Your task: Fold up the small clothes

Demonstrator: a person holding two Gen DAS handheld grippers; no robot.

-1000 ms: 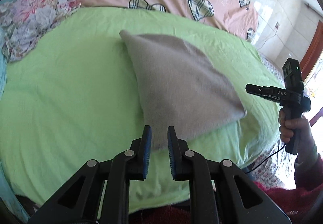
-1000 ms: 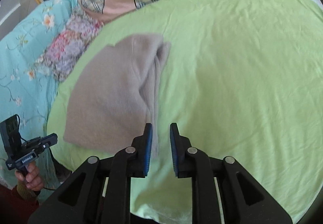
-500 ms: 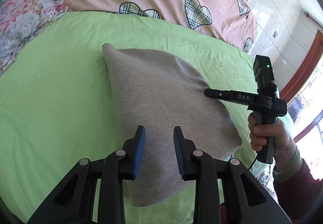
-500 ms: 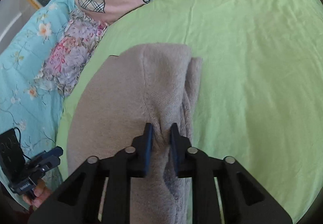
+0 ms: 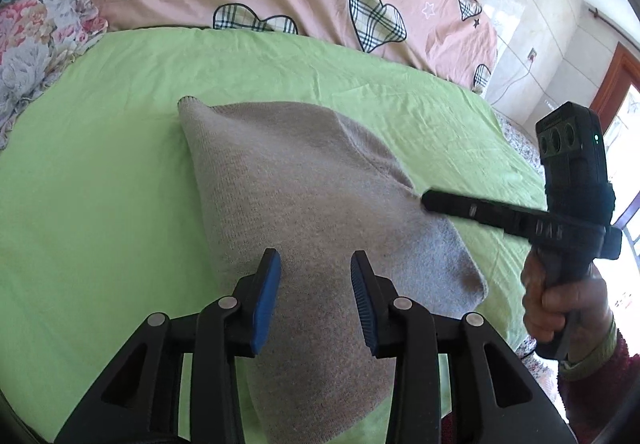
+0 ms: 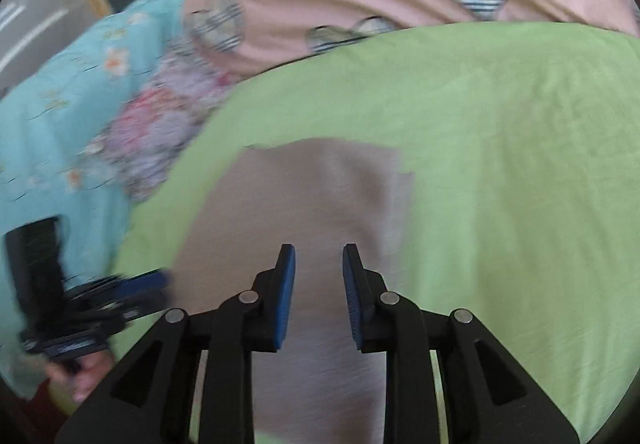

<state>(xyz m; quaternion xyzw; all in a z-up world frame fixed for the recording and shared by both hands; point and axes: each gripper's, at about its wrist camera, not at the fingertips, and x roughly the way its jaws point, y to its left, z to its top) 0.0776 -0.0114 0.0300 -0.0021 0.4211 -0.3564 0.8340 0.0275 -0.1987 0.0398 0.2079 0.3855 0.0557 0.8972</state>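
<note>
The grey knitted cloth (image 5: 304, 204) lay on the green bed sheet (image 5: 100, 172), right under and in front of both tools, likely spread flat so it could be folded. The left tool (image 5: 315, 276) had just been opening and stood partly wide, pinching nothing. The right tool (image 6: 319, 268) had just opened a little too, holding nothing. The cloth looked soft and fuzzy, with a pointed far corner.
</note>
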